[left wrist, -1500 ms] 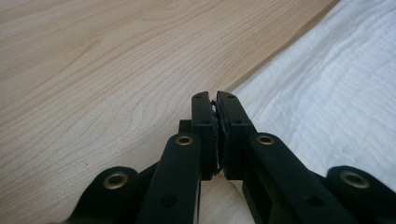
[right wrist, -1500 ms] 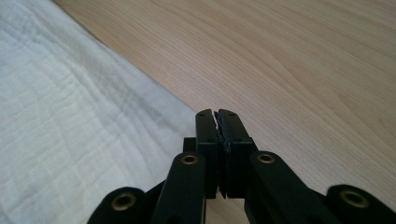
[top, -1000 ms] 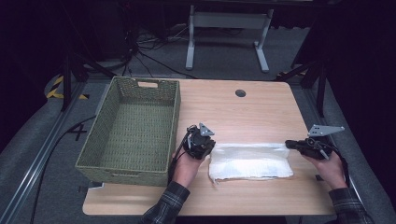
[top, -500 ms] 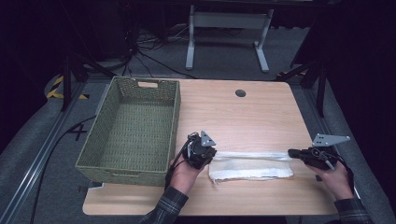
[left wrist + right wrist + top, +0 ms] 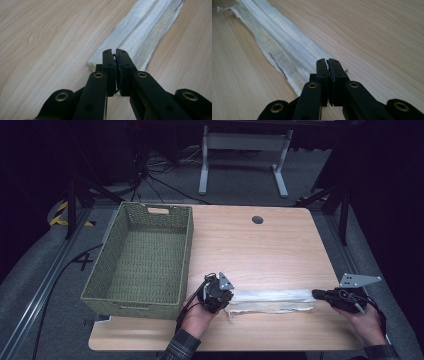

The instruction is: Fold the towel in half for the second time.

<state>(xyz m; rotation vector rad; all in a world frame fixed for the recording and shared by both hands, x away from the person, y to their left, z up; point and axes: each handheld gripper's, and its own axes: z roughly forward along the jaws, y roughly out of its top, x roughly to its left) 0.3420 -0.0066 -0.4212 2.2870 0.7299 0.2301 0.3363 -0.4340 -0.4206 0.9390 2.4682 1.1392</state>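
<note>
**Cloth folded down to a narrow strip, both ends pinched**

Cloth (image 5: 272, 300) lies near the front edge of the table (image 5: 260, 250), just right of the green woven basket (image 5: 140, 260). A second ago it was a broader white rectangle between the two hands; now it is a long, thin band, its far edge brought over toward the person so the layers lie stacked along its length. The two grippers have also dropped closer to the person and sit at the band's opposite ends.

The left gripper (image 5: 115, 53) has its jaws clenched with a sliver of fabric caught between them, right at the strip's left end. The right gripper (image 5: 327, 62) is likewise clamped on a thin edge of cloth at the right end. In both gripper views the folded layers run away from the jaws in clean parallel ridges, with one frayed lower edge peeking out.

Judging from this, a lengthwise fold has just been completed. The likely next step is to let go, or to bring one end over the other to shorten the strip, probably before it goes into the basket, which stands empty.
</note>
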